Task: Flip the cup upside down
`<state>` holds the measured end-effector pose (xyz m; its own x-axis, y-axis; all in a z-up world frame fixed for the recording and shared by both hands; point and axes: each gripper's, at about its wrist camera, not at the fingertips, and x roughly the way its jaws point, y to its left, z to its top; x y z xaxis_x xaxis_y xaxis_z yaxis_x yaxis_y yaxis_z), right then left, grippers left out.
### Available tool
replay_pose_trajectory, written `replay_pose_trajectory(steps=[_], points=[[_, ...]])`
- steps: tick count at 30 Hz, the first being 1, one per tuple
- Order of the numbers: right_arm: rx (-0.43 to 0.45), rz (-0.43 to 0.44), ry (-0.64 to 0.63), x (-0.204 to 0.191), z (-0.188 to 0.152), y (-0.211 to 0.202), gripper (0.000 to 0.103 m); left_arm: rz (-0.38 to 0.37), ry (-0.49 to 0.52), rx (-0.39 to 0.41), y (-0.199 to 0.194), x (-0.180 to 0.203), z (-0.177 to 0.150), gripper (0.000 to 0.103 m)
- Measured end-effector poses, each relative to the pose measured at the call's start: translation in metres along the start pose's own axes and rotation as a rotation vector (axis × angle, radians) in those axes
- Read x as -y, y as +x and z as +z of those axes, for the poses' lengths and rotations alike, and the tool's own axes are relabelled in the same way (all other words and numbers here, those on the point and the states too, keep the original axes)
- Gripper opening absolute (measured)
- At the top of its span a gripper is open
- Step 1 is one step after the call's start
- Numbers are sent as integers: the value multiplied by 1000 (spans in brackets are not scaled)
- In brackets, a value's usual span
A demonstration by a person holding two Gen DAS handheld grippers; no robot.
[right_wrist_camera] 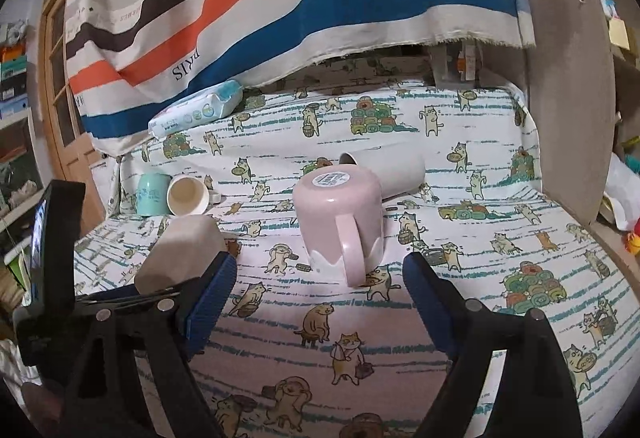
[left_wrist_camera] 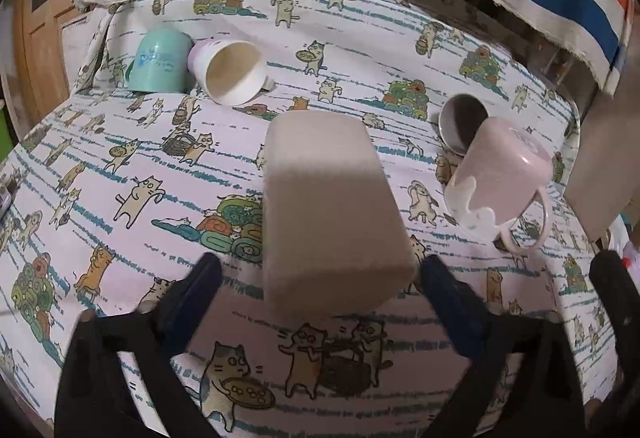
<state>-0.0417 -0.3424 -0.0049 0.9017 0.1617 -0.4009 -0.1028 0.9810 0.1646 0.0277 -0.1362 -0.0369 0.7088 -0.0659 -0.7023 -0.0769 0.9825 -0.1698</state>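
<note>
Pink cup: the pink plastic cup with a handle (right_wrist_camera: 339, 216) stands upside down on the cat-print cloth (right_wrist_camera: 480, 238).
Left gripper (left_wrist_camera: 320, 278): fingers wide apart, holding nothing.
Right gripper (right_wrist_camera: 320, 278): fingers wide apart, cup just ahead.
Only right view: round white sticker on the cup's bottom.
Only left view: inside of the tipped grey metal cup (left_wrist_camera: 462, 122).

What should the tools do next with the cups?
Probably move the open right tool past the pink mug, already upside down, to the grey cup lying on its side behind it. The beige cup between the left tool's open fingers also looks flipped.
</note>
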Motion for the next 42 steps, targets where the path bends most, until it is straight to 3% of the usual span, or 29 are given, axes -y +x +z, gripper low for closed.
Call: replay_pose_trajectory(steps=[2,15,31,42], points=[[5,-3,-2,0,0,-1,86,0,41,-13,0,5,-2,69],[86,-14,18,-3,7,-18,86,55,188,117,-59,-8,-7,67],[95,2,27,-12,8,-18,86,17,228,68,-47,-26,51,66],[58,29,27,-20,4,1,86,18,249,95,-53,-28,54,66]])
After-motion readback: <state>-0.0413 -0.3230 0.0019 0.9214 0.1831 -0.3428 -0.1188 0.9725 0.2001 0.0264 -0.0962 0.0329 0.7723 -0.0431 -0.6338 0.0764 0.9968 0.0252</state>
